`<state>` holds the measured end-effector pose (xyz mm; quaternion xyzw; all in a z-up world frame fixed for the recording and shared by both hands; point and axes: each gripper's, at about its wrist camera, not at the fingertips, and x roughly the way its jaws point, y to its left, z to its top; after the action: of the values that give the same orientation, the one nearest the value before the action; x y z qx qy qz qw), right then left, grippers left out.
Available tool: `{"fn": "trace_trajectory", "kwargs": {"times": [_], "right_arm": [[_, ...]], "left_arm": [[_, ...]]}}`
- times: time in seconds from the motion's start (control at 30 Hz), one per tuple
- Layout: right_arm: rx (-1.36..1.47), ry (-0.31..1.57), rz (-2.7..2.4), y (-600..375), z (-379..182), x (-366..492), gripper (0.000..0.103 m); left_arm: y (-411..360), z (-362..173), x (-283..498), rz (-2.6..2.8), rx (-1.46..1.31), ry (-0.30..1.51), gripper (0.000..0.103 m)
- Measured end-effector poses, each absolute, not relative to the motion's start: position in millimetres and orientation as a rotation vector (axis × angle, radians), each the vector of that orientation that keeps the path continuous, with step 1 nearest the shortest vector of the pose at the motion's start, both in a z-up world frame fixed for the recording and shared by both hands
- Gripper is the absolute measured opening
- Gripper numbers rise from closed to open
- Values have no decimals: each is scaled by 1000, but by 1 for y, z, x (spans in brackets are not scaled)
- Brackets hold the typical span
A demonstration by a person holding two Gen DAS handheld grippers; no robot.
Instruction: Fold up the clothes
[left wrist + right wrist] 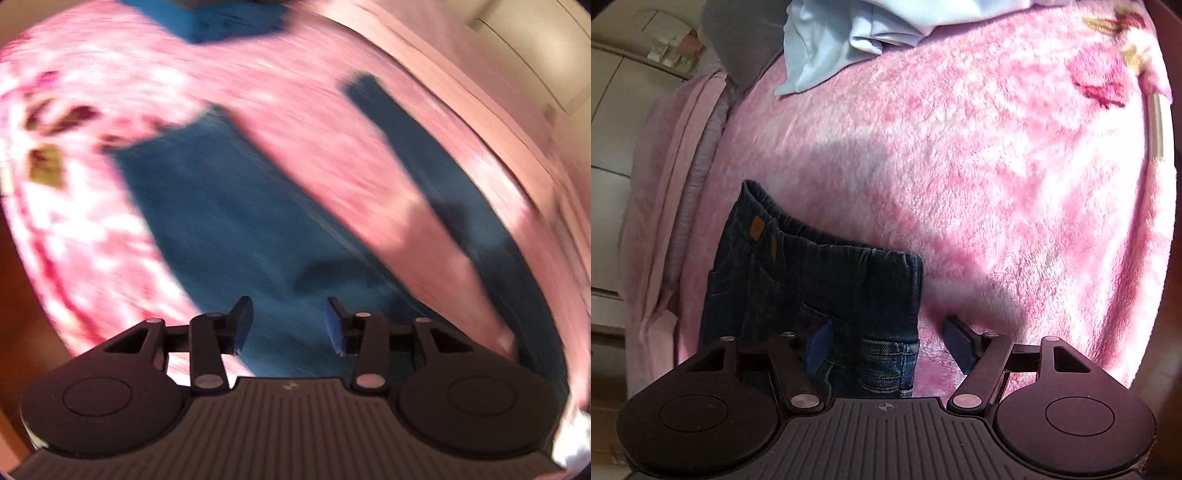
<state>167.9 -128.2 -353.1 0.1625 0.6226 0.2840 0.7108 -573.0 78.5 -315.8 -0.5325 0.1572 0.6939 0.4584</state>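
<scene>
Left wrist view was heavily motion-blurred. Left tool (pixel 289 325) was released, pads apart with nothing between them, hanging over blue fabric. That blue fabric (pixel 229 221) read as denim laid out on the pink blanket (pixel 92 236), with 2 strips running from near centre toward the far side, the wider one on the left and a narrower one (pixel 436 177) on the right, pink showing between them. Can't tell from the blur whether both strips were 1 garment. Another blue item (pixel 221 18) sat at the far edge of that view, too smeared to identify.

Right wrist view was sharp. Right tool (pixel 886 343) was released, jaws spread wide. Left pad (pixel 820 345) sat over the jeans (pixel 820 280), right pad (pixel 956 339) over bare blanket; the right edge of the jeans ran between the 2 pads, but neither pad pressed on it. Jeans were dark denim, lying flat on the blanket (pixel 997 166) at near left, gathered waistband toward the far side, small tan label (pixel 757 225) on the waistband, stitched pocket seam near the tool.

Pale blue garment (pixel 827 48) lay crumpled at the far edge of the bed. Plain pink sheet (pixel 665 177) hung along the left side of the bed, white cabinet fronts (pixel 609 122) beyond it. Floral print (pixel 1104 77) showed on the blanket's far right.
</scene>
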Motion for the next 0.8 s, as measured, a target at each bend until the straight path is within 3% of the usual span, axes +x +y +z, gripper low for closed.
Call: {"fn": "trace_trajectory", "kwargs": {"times": [0.2,0.27,0.3,0.33,0.43,0.5,0.6,0.67,0.8], "right_arm": [[238,1379,657,-112,-355,160,69],[187,1372,653,-105,-356,156,69],[147,1368,650,-101,-356,154,52],[97,1366,653,-98,-356,154,25],[16,1327,714,-89,-340,148,15],[18,1291,749,-93,-326,146,14],[-12,1312,716,-102,-339,146,16],[-72,1324,700,-99,-356,141,22],[-233,1231,715,-88,-334,119,47]], "left_arm": [[84,-352,-637,1904,-1354,246,37],[89,-358,-643,1914,-1344,206,31],[93,-356,-642,1909,-1308,218,18],[96,-351,-639,1900,-1261,243,0],[94,-317,-633,1850,-1061,206,0],[92,-300,-624,1817,-888,281,3],[97,-338,-622,1802,-913,581,6],[93,-351,-619,1822,-910,644,12],[84,-324,-597,1923,-755,762,20]]}}
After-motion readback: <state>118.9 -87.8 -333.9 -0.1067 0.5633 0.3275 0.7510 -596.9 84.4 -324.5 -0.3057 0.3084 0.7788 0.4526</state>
